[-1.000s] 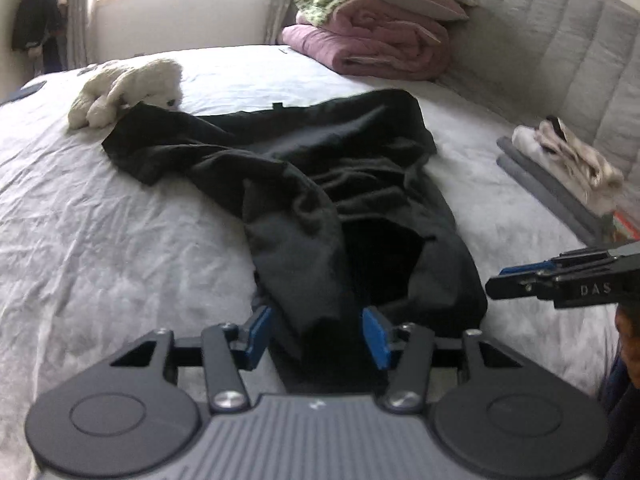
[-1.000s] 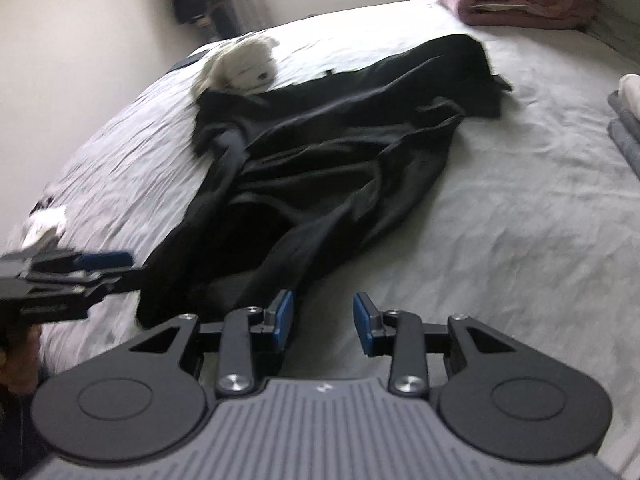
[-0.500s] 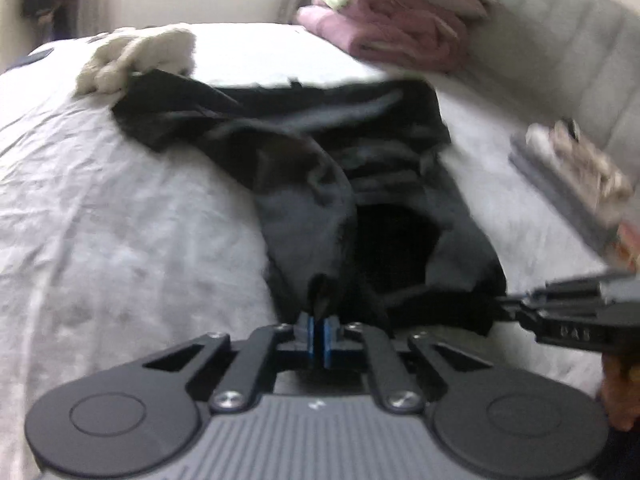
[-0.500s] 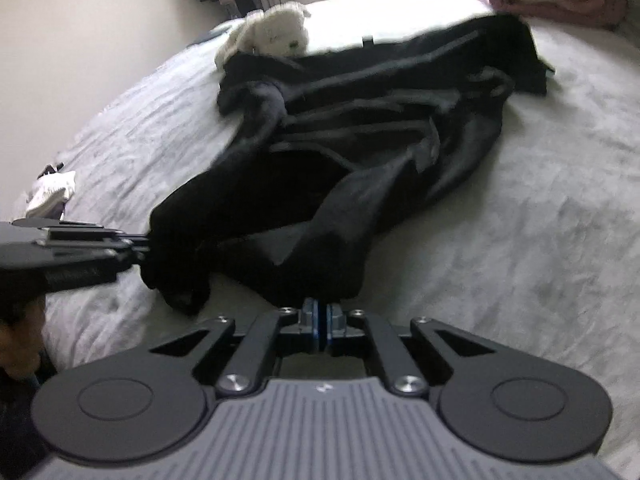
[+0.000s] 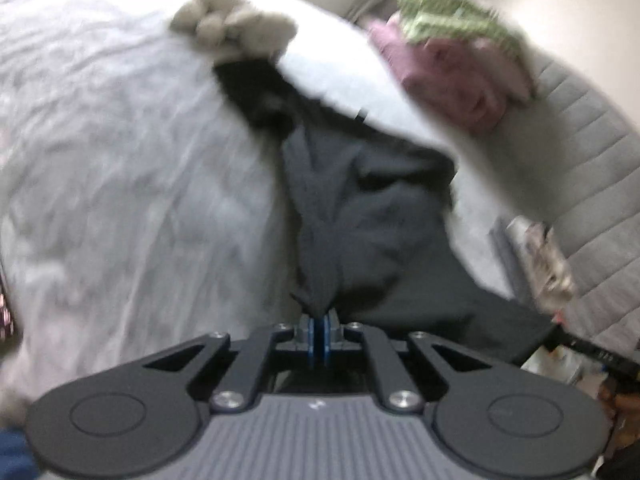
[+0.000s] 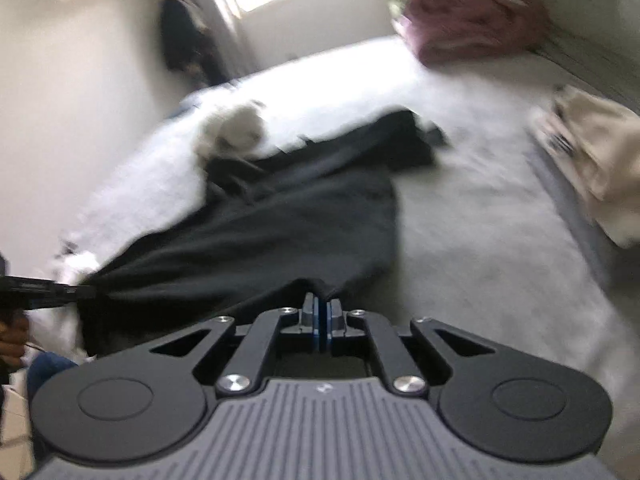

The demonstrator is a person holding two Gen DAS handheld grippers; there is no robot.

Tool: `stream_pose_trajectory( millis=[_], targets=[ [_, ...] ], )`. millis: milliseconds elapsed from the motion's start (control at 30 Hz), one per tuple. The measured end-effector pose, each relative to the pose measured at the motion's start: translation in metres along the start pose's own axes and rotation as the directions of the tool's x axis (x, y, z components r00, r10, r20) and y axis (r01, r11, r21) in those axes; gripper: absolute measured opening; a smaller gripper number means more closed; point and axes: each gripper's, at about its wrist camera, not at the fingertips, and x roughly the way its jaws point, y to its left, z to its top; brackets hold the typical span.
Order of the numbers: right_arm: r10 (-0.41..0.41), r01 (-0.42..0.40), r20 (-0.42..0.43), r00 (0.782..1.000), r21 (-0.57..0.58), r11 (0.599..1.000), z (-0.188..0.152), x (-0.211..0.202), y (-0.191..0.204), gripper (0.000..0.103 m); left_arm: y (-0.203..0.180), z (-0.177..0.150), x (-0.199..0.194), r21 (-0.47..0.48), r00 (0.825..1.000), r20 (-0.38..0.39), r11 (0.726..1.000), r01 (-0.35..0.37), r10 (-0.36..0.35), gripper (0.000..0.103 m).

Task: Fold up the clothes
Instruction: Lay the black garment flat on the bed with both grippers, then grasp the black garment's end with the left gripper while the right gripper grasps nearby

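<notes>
Fingers of the left gripper (image 5: pixel 319 330) and the right gripper (image 6: pixel 321 326) are pinched tight on the near hem of the black garment (image 6: pixel 256 240), both angled downward. Bare bed (image 6: pixel 480 240) sheet flanks it; a plush toy (image 5: pixel 236 30) touches its far end.

The bed (image 6: pixel 460 216) carried a wrinkled pale sheet. On it lay a black garment (image 6: pixel 256 236) at frame centre, a white plush toy (image 6: pixel 236 130) above it, folded blankets (image 6: pixel 472 20) upper right, and folded clothes (image 6: pixel 596 160) at right.
</notes>
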Motion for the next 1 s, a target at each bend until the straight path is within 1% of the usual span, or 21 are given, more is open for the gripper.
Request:
stream_pose_trajectory(
  millis=[67, 133, 267, 367, 467, 533, 633, 733, 767, 900, 1000],
  targets=[
    [-0.042, 0.042, -0.034, 0.999, 0.019, 0.999, -0.011, 0.004, -0.009, 0.004, 0.000, -0.006, 0.010, 0.010, 0.999, -0.033, 0.999, -0.035, 0.036, 0.005],
    [-0.075, 0.076, -0.059, 0.995, 0.008, 0.997, -0.021, 0.006, -0.009, 0.004, 0.002, -0.010, 0.015, 0.024, 0.996, -0.052, 0.997, -0.073, 0.074, 0.005],
    [-0.049, 0.048, -0.097, 0.994, -0.003, 0.999, -0.035, 0.004, -0.001, 0.004, 0.007, -0.008, 0.008, 0.026, 0.991, -0.035, 0.991, -0.131, 0.132, 0.005],
    [-0.020, 0.022, -0.098, 0.995, 0.027, 0.999, -0.040, -0.006, -0.003, 0.004, 0.015, -0.008, 0.001, 0.007, 0.989, -0.033, 0.989, -0.145, 0.145, 0.005],
    [0.034, -0.028, -0.087, 0.996, 0.075, 0.997, -0.039, -0.016, -0.002, 0.004, 0.020, -0.008, 0.000, -0.012, 0.986, -0.043, 0.987, -0.161, 0.160, 0.004],
    [0.058, -0.051, -0.090, 0.994, 0.080, 0.995, -0.038, -0.020, 0.004, 0.004, 0.021, -0.008, 0.001, -0.012, 0.984, -0.045, 0.985, -0.173, 0.173, 0.004],
    [0.053, -0.047, -0.107, 0.993, 0.057, 0.997, -0.038, -0.021, 0.009, 0.004, 0.024, -0.006, 0.005, -0.017, 0.981, -0.053, 0.982, -0.187, 0.186, 0.004],
    [0.016, -0.011, -0.153, 0.988, 0.032, 0.999, -0.043, -0.015, 0.009, 0.004, 0.028, -0.004, 0.006, -0.024, 0.978, -0.062, 0.979, -0.200, 0.198, 0.004],
    [0.015, -0.010, -0.163, 0.987, 0.033, 0.999, -0.044, -0.015, 0.007, 0.004, 0.030, -0.002, 0.004, -0.028, 0.977, -0.061, 0.978, -0.205, 0.203, 0.004],
    [0.032, -0.028, -0.187, 0.982, 0.022, 0.999, -0.047, -0.021, 0.010, 0.005, 0.038, 0.006, -0.007, -0.065, 0.977, -0.051, 0.975, -0.211, 0.208, 0.004],
    [0.039, -0.040, -0.196, 0.980, -0.001, 0.999, -0.042, -0.028, 0.014, 0.007, 0.044, 0.019, -0.012, -0.087, 0.976, -0.031, 0.972, -0.216, 0.214, 0.005]
  ],
)
